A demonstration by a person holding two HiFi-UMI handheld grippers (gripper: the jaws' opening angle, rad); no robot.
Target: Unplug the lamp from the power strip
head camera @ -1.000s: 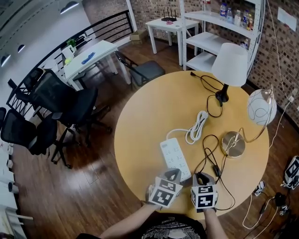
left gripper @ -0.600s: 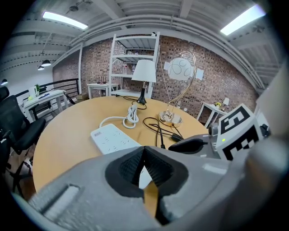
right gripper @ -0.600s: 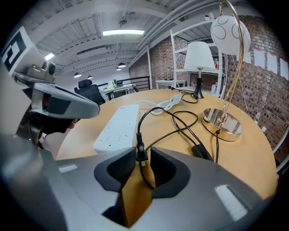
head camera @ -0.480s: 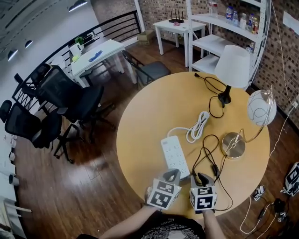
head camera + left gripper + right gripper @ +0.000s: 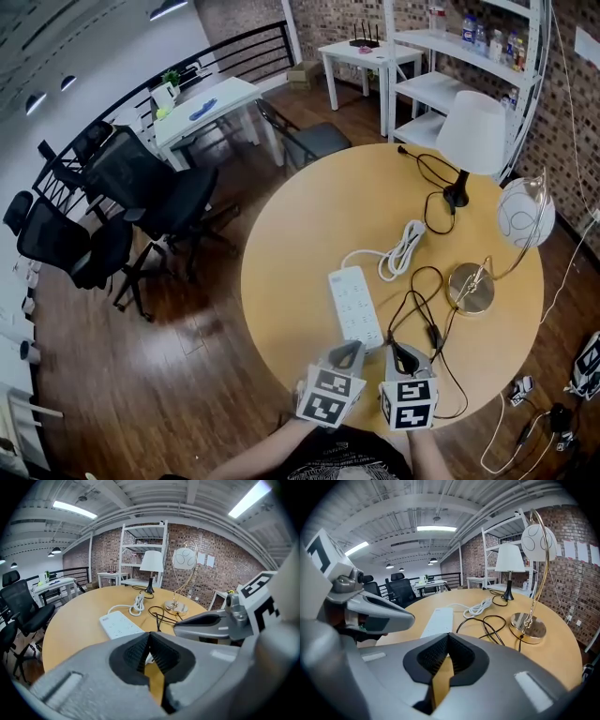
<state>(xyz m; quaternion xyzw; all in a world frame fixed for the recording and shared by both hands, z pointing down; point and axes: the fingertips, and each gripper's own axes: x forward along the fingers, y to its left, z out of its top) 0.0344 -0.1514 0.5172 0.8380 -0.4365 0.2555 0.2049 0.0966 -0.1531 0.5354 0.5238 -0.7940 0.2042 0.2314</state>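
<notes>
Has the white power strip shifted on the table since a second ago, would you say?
No: the power strip lies just as before, left of the gold lamp base.

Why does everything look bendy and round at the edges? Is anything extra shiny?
Left gripper view: a very wide lens bows the shelf and the ceiling, and the corners go black. Right gripper view: the same bowing, and the ceiling light glares white. Head view: sharp and less bent; the gold lamp base gleams.
</notes>
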